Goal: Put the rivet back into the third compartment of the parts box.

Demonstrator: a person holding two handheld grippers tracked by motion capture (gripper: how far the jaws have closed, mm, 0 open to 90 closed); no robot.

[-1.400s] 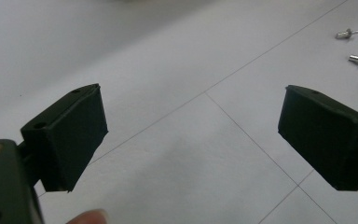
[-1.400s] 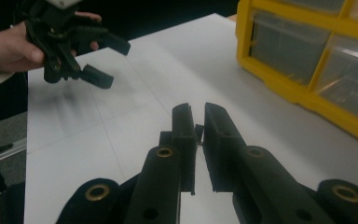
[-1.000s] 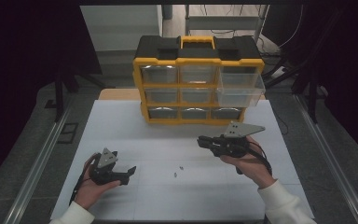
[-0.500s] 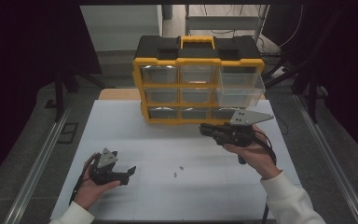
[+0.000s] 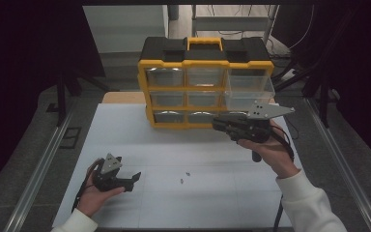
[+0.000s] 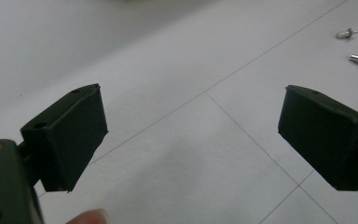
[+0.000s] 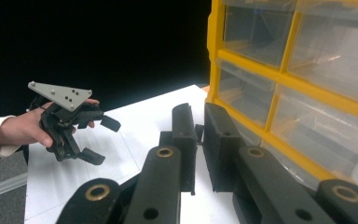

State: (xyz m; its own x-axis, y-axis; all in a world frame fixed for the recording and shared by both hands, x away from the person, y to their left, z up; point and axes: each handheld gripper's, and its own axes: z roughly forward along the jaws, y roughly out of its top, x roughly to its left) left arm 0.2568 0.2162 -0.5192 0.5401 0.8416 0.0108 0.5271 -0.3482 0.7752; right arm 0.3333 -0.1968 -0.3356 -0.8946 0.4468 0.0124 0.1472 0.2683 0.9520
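Listing what we see: yellow drawer cabinet [image 5: 205,82] at the desk's [image 5: 125,140] far edge, its upper right drawer [image 5: 249,83] pulled out. We hold the right gripper [image 5: 218,124] raised before its lower drawers, jaws clenched on nothing. Left gripper [image 5: 134,178] low, jaws released wide; two small screws [image 5: 184,177] nearby.

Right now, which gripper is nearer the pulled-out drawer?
Right. The right gripper hangs just below the pulled-out drawer, shut. The left gripper sits open near the table's front-left.

Right hand-held gripper [image 5: 218,124] raised, closer to drawer organizer [image 5: 205,82].
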